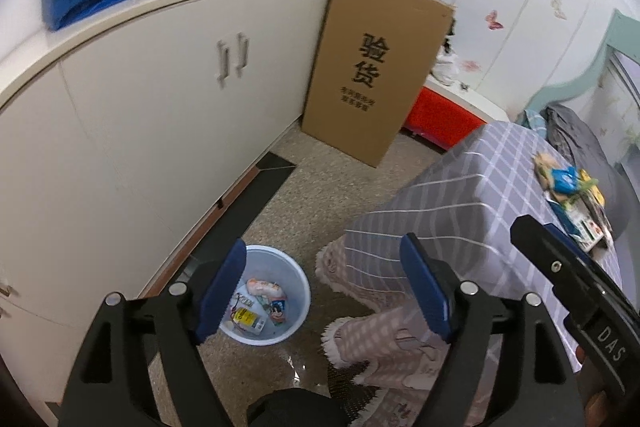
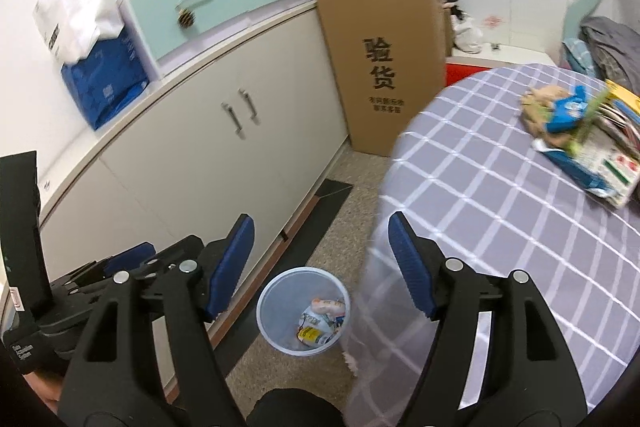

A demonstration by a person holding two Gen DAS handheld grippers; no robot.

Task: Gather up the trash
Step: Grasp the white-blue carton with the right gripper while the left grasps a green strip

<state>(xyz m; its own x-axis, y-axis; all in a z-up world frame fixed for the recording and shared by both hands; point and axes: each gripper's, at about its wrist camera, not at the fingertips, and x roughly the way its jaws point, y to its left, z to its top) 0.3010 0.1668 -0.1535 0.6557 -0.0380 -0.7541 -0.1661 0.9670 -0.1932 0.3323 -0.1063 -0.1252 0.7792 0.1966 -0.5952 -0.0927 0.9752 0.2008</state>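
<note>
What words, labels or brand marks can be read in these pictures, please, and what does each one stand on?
"验货": large black characters on the cardboard box.
Two smaller lines below them on the box: too blurred to read.
"DAS": white letters on the right gripper, in the left wrist view.
White print on the left gripper: too small to read.
Wrappers in the bin and packets on the table: print too blurred to read.

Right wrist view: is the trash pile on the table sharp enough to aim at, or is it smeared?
Right wrist view: the trash pile is motion-smeared at the fisheye edge, its labels unreadable. Left wrist view: the pile is smaller but crisper; the bin is sharp, and the cabinet handles show ghosting.
</note>
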